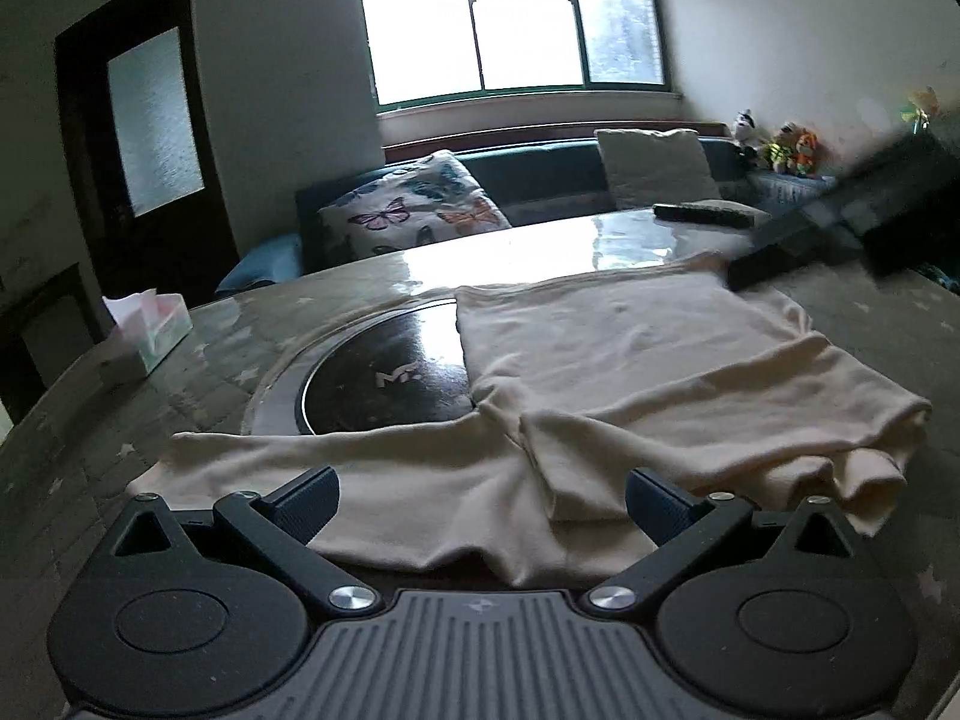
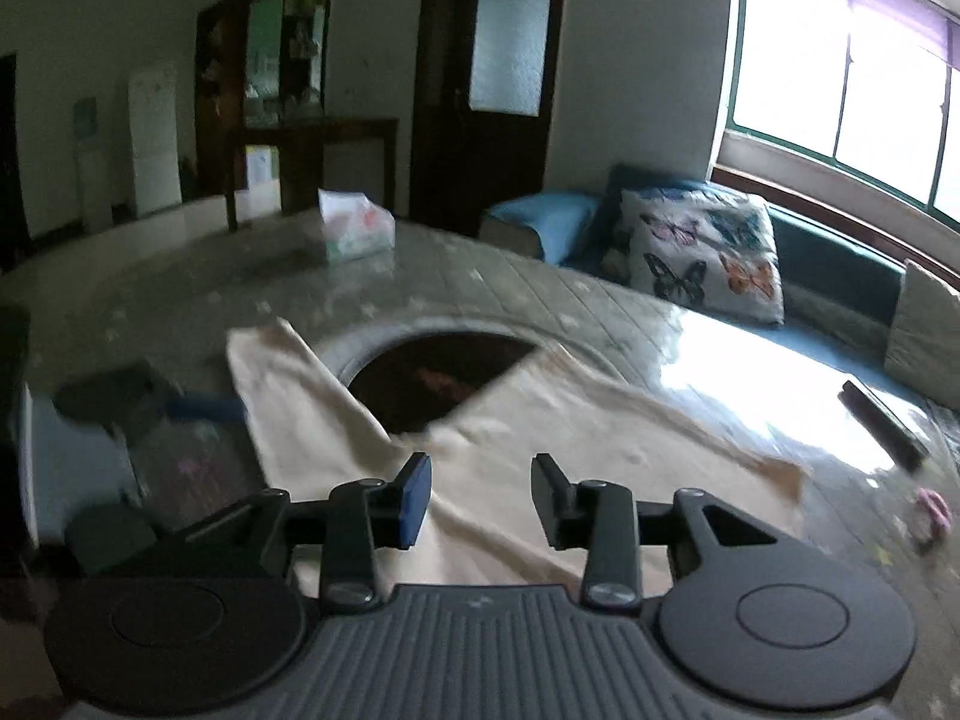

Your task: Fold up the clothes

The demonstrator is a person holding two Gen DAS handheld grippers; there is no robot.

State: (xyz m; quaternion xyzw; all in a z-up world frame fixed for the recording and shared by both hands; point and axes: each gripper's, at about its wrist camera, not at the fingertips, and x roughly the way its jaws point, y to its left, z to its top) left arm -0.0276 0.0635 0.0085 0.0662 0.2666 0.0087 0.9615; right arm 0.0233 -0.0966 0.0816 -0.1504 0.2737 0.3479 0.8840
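A cream shirt [image 1: 630, 360] lies spread on the quilted table [image 1: 228, 336], its body partly folded and one sleeve stretched left along the near edge. My left gripper [image 1: 480, 504] is open wide just above the near hem, and its pads press on nothing. At the shirt's far right corner my right gripper [image 1: 840, 222] shows as a dark blur. In the right wrist view that right gripper [image 2: 483, 498] is open a moderate gap over the shirt [image 2: 540, 432], with no cloth pinched. The left gripper [image 2: 180, 408] is a blurred shape at the shirt's left edge.
A round black inset [image 1: 384, 378] sits in the table, partly under the shirt. A tissue box [image 1: 150, 324] stands far left and a dark remote [image 1: 702, 213] lies at the far side. A small pink item [image 2: 933, 510] lies by the right edge. A sofa with cushions [image 1: 420, 204] stands behind.
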